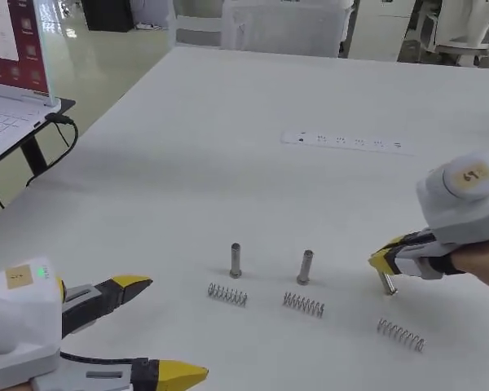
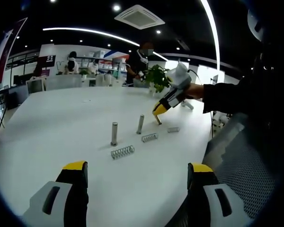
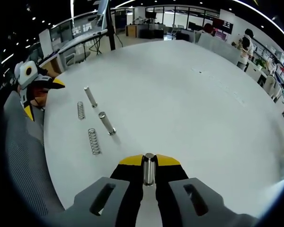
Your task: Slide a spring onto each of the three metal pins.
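Steel pinched in the right gripper (image 1: 382,261): the third pin (image 1: 388,283), held by its upper part between jaws drawn narrow, leaning a little off upright, foot at the table (image 1: 228,147), touching or just clear, cannot tell which. Shows between the yellow tips in the right gripper view too. Outward from there, toward the person and slightly rightward: the third spring (image 1: 400,334), flat on the table, near the pin but apart from it, long axis running roughly left to right with a slight slant, so crosswise to the pin's near-upright axis. Probably calls for lifting that spring and turning it to the pin's line before any sliding on. Further left, the middle pin (image 1: 306,267) and the left pin (image 1: 235,260), both upright on their feet, with the middle spring (image 1: 302,305) and the left spring (image 1: 227,294) lying crosswise just in front of each, none threaded. Farthest out, at the near left, the left gripper (image 1: 169,329), jaws spread wide, holding nothing, closest to the left spring and well apart from the third spring. Puts the right gripper nearer the third spring yet busy with the pin; leaves the free left gripper a long reach across both other pairs. Looks like the very start of the task, all three springs to go.
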Motion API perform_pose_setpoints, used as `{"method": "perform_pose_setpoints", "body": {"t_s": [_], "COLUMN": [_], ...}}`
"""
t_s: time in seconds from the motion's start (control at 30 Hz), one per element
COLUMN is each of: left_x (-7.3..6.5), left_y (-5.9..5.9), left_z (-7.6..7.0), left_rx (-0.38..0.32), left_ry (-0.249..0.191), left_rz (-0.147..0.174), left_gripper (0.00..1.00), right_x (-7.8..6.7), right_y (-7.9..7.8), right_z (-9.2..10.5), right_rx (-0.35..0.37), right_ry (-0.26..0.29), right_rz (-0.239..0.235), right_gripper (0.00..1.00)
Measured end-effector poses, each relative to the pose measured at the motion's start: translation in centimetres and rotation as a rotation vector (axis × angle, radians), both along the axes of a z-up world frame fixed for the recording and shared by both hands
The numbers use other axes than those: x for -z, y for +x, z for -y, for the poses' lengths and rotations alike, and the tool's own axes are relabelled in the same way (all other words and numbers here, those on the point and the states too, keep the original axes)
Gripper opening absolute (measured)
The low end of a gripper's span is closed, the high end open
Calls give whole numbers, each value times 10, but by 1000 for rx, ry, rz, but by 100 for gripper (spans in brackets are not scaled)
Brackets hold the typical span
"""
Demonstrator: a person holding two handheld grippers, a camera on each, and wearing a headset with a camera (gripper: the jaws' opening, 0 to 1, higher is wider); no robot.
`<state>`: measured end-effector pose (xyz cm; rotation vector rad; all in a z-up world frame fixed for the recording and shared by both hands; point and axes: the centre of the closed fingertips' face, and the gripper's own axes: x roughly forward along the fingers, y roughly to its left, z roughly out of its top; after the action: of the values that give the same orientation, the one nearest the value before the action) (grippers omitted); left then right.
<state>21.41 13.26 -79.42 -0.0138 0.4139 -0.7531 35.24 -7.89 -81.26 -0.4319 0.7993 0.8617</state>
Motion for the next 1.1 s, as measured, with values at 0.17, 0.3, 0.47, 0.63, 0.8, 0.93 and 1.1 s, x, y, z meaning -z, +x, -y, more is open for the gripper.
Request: {"method": "perform_pose_setpoints", "body": {"t_s": [0.17,0.3,0.47,0.63,0.8,0.93,1.1], "left_x": [0,0,0,0,0,0,0], "left_y": [0,0,0,0,-1,-1,-1], "left_z": [0,0,0,0,0,0,1], "left_rx": [2,3,3,6,8,8,8], "left_ry": [1,2,3,5,5,5,6], "left_rz": [1,1,3,1,0,0,0], "left_gripper": [83,83,83,83,83,83,83], "right_x": [-3,-4,-5,-6,-7,-7,-8], "right_y": [-2,-3,-5,-6,-7,-9,-11], "right_z": [2,3,5,7,10,12,14], "right_rx": [6,10,12,13,13,11,12], "right_ry": [4,7,6,11,12,11,11], "right_rz": [6,8,13,19,23,28,32], "right_gripper": [6,6,6,6,6,6,6]}}
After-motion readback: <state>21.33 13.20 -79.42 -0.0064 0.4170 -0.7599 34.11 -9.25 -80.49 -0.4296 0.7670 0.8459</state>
